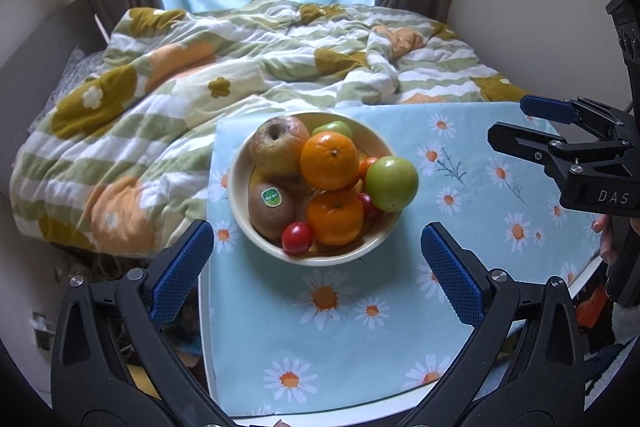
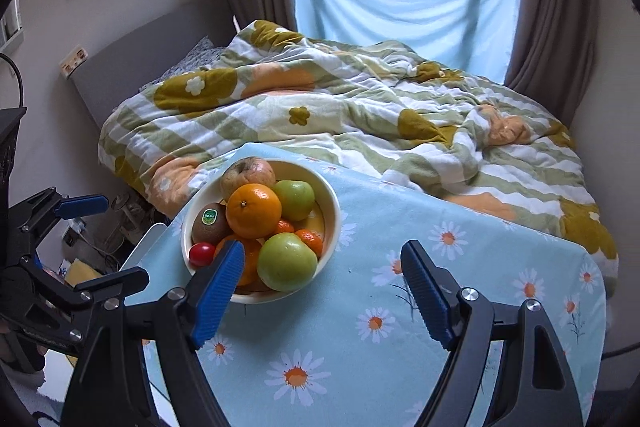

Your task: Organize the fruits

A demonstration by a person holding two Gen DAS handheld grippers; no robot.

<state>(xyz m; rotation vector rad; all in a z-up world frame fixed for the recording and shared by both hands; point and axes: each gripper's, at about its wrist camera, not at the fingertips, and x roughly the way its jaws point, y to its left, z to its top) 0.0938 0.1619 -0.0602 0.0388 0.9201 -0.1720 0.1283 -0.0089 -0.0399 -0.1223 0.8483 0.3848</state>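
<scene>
A small white table [image 1: 205, 307] is covered by a pale blue cloth [image 1: 360, 327] printed with daisies. Directly on the cloth, toward 11 o'clock from the table's middle in the left wrist view, sits a cream bowl [image 1: 240, 163] heaped with fruit. Past the table's far edge, at 12 o'clock, a bed carries a rumpled flowered quilt [image 1: 168, 99].

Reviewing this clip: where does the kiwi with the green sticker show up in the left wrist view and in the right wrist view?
Left wrist view: the kiwi sits at the bowl's near-left side, just left of centre.
Right wrist view: the kiwi is at the bowl's left edge, left of centre.
Shared landmark: the red tomato lies beside the kiwi in both views.
</scene>
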